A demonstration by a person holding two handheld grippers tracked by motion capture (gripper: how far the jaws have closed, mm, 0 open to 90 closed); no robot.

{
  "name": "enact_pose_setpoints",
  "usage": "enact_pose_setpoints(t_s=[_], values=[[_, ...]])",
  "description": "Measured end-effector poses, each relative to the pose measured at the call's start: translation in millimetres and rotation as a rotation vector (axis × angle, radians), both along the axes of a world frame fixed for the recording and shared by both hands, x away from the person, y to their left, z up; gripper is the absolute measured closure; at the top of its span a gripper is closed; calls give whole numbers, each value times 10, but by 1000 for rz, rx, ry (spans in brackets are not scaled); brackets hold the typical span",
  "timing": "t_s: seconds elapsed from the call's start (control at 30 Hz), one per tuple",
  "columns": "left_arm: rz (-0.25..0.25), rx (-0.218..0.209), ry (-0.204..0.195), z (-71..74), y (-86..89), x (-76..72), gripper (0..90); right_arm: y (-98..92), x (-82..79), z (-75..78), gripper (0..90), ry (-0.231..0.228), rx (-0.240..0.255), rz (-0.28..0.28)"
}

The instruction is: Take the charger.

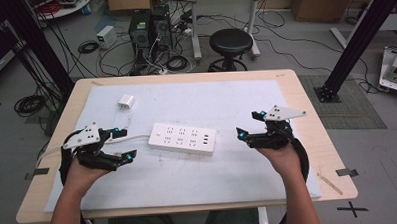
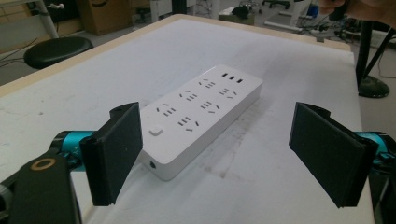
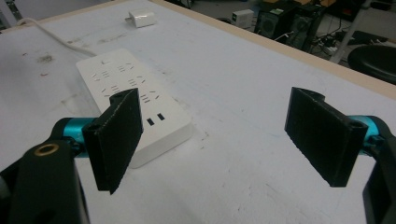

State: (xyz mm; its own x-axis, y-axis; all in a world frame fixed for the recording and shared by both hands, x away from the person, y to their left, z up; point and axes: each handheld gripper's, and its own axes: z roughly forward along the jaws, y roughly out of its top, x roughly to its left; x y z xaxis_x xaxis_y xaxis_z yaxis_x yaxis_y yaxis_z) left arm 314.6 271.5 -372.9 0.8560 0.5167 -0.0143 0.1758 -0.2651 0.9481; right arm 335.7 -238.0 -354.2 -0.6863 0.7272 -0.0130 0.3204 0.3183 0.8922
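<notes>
High view: a white power strip (image 1: pixel 183 139) lies flat near the middle of a white mat (image 1: pixel 226 101) that covers most of a wooden table (image 1: pixel 307 123). The mat stops short of the table's edges, leaving a bare wood border on every side. Open mat lies between the strip and each claw, and more lies beyond the strip toward the far edge, where a small white charger (image 1: pixel 126 101) sits well apart from it. A white cord (image 1: pixel 132 138) runs off the strip's left end toward the left gripper (image 1: pixel 122 143). No brand or readable writing shows on the strip; its top carries rows of sockets, a switch at one end and small ports at the other.

The left gripper hovers just left of the strip's left end, jaws spread wide with nothing between them. The right gripper (image 1: pixel 251 123) hangs to the right of the strip, clear of it, jaws likewise spread and empty. In the left gripper view the strip lies ahead between the two pads (image 2: pixel 116 151), untouched. In the right gripper view it lies ahead behind the left-hand pad.
</notes>
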Motion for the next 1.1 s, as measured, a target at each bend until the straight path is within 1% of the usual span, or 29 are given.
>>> enact_pose_setpoints(t_s=[0.07, 0.13, 0.2, 0.23, 0.33, 0.37, 0.4, 0.5, 0.53, 0.57, 0.6, 0.67, 0.7, 0.77, 0.83, 0.9, 0.93, 0.97, 1.0, 1.1], values=[[7, -1, -9, 53, 16, 8, 173, 6, -23, 19, 195, -7, 1, -4], [14, 2, -7, 76, 24, 17, 173, 12, -33, 29, 195, -9, -2, -6], [30, 14, -11, 120, 44, 43, 173, 21, -49, 50, 195, -11, -9, -12], [40, 14, -6, 137, 50, 53, 173, 23, -52, 58, 195, -16, -9, -15], [63, 15, 0, 168, 74, 111, 173, 17, -50, 71, 195, -7, -5, -26], [65, 20, 5, 171, 80, 129, 172, 9, -51, 71, 195, -17, -10, -30], [69, 30, 9, 176, 83, 157, 171, 10, -57, 71, 195, -12, -7, -36], [105, 65, 13, 236, 70, 231, 171, 9, -76, 62, 195, -25, -12, -34], [116, 71, 10, 270, 67, 255, 171, 12, -80, 56, 195, -24, -12, -31], [126, 69, 10, 305, 68, 281, 171, 14, -82, 53, 195, -18, -11, -31], [137, 71, 9, 342, 68, 311, 171, 16, -76, 52, 195, -24, -16, -30], [163, 77, 6, 410, 65, 373, 171, 12, -73, 62, 195, -22, -26, -30], [170, 79, 3, 443, 66, 405, 171, 4, -75, 72, 195, -21, -23, -36], [191, 89, 8, 508, 62, 470, 171, -3, -73, 73, 195, -26, -22, -34], [210, 90, 17, 558, 64, 548, 171, -9, -81, 75, 195, -22, -21, -40], [231, 104, 23, 595, 62, 638, 171, -19, -83, 69, 195, -20, -25, -39], [242, 110, 19, 609, 67, 688, 171, -22, -90, 64, 195, -15, -25, -46], [258, 106, 21, 617, 69, 741, 171, -26, -92, 58, 195, -16, -27, -46], [277, 104, 29, 617, 71, 796, 171, -31, -95, 50, 195, -18, -26, -47], [317, 126, 58, 585, 87, 987, 171, -34, -113, 32, 195, -14, -22, -57]])
